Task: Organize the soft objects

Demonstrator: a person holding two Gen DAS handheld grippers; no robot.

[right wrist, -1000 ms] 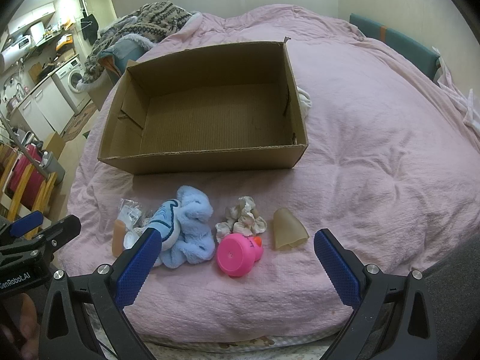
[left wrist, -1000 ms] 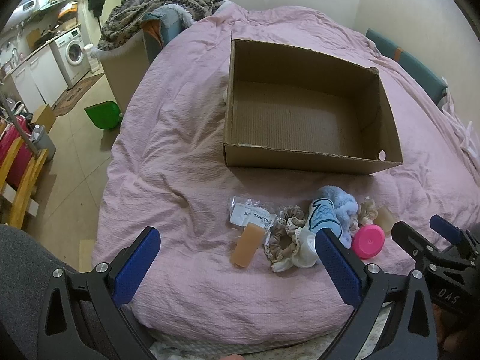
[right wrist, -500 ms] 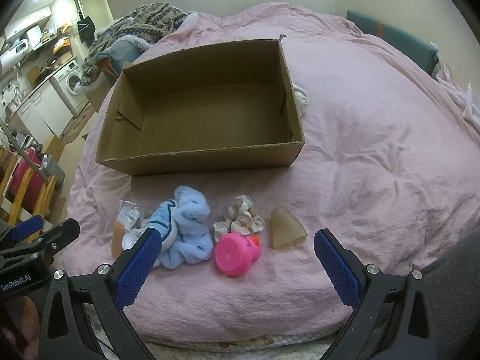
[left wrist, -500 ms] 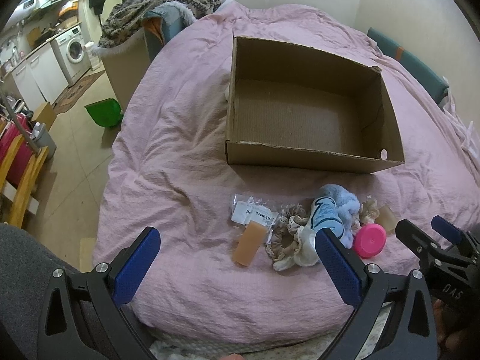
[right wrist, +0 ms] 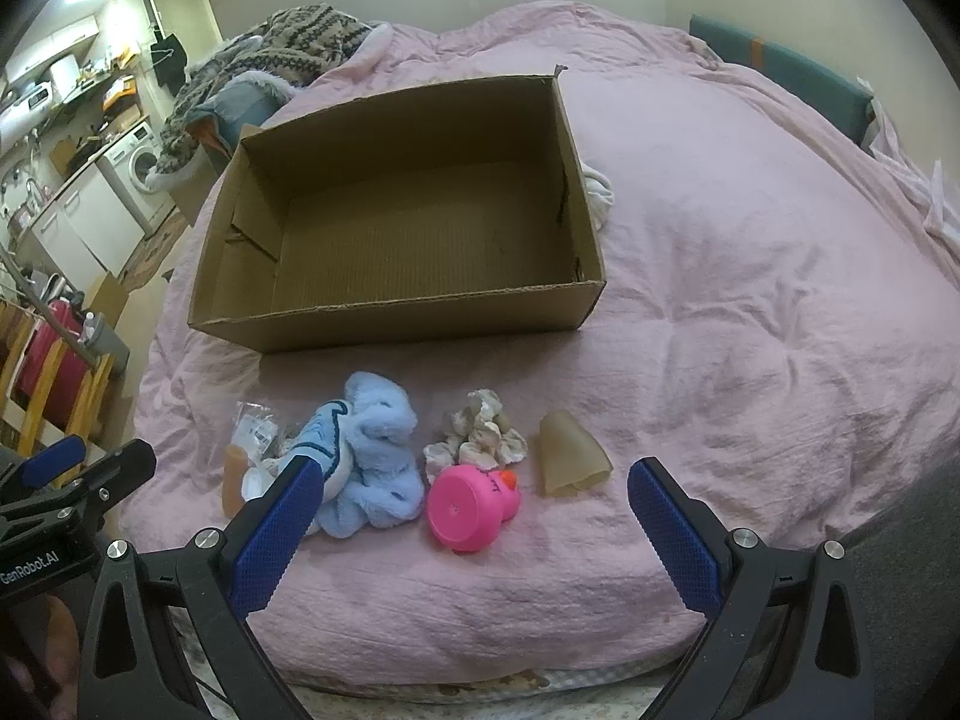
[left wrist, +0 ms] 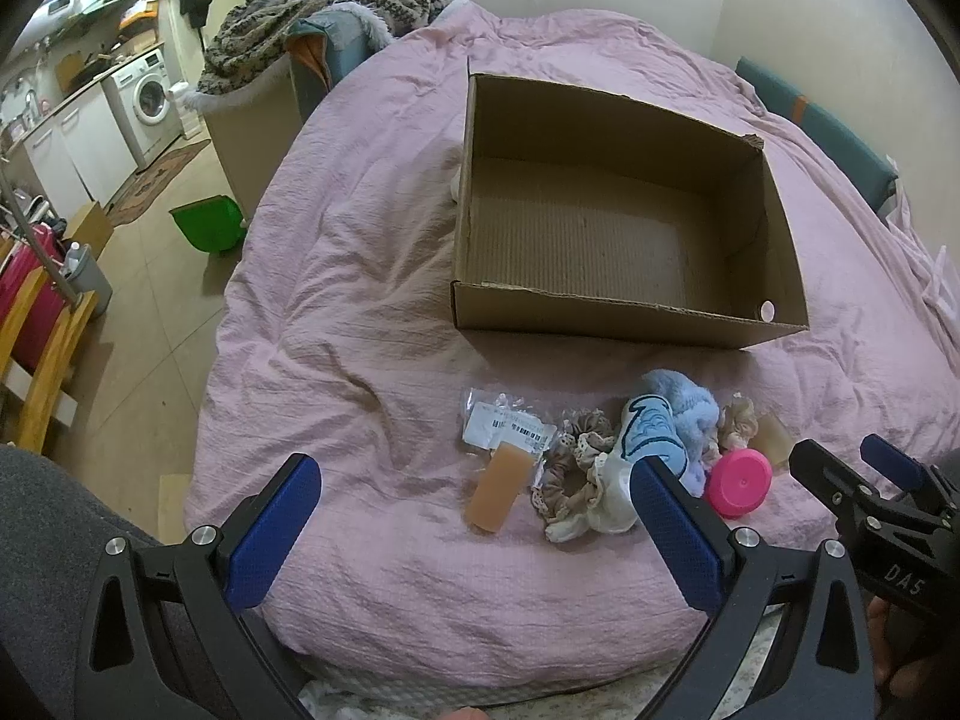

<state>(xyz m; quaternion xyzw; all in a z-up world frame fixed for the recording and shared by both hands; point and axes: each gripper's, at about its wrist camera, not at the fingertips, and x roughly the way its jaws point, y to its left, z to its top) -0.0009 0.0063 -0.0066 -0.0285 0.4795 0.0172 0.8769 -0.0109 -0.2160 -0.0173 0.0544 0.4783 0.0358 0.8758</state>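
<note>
One cardboard box (right wrist: 396, 324), two scrunchies (left wrist: 570, 480), one pink duck (right wrist: 474, 504)

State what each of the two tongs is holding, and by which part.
Nothing is held. The left tongs and right tongs are both open over the bed, with the toys untouched and the box empty.

a white cloth (right wrist: 600, 195) lies mostly hidden behind the cardboard box (right wrist: 414, 312). the blue plush (right wrist: 372, 456) covers part of the scrunchie (left wrist: 570, 480).

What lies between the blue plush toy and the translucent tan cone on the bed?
In the right wrist view, a crumpled beige scrunchie and the pink rubber duck lie between the blue plush toy and tan cone.
</note>
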